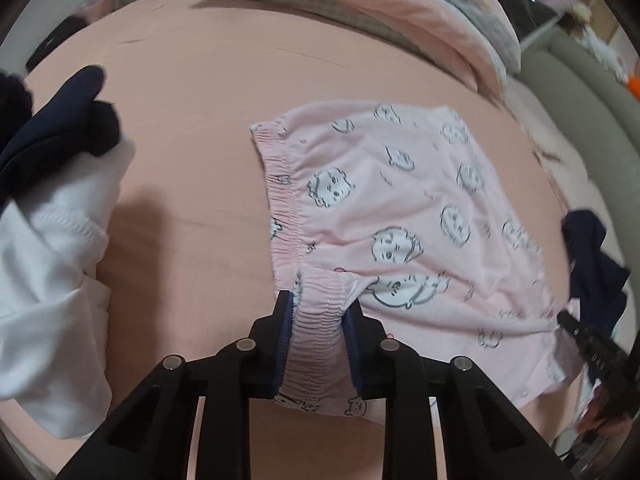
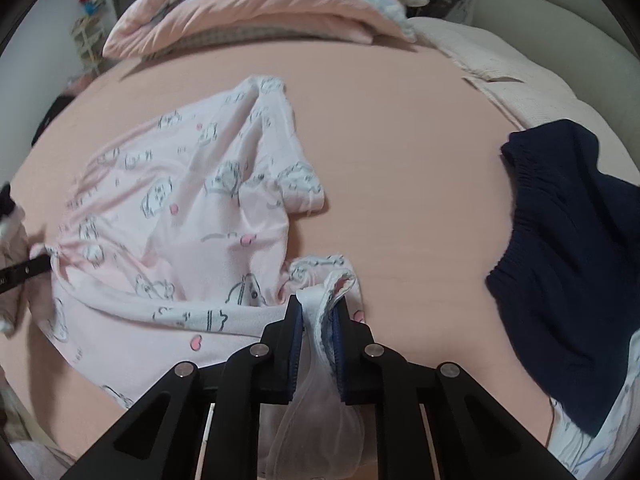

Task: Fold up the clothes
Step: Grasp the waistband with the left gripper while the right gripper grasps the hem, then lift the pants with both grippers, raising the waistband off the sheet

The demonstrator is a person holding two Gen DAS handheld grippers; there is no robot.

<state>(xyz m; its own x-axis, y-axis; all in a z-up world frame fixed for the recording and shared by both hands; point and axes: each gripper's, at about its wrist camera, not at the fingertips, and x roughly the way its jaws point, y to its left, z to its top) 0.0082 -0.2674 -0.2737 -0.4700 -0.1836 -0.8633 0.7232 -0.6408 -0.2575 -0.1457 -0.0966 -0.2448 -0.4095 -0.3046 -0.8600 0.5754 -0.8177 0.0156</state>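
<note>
Left gripper (image 1: 318,312) clamps the gathered elastic waistband of pink cotton pyjama shorts with cartoon-face print (image 1: 400,208); right gripper (image 2: 318,312) pinches a hem corner of them. Shorts lie part-spread, rumpled, on the peach-sheeted bed (image 1: 192,120). Judgement: pull both edges taut and level, smoothing wrinkles before creasing.

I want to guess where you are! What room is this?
Probably a bedroom. The clothes lie on a bed with a peach sheet, folded quilts are piled at its far end, and a padded headboard stands beside it.
</note>
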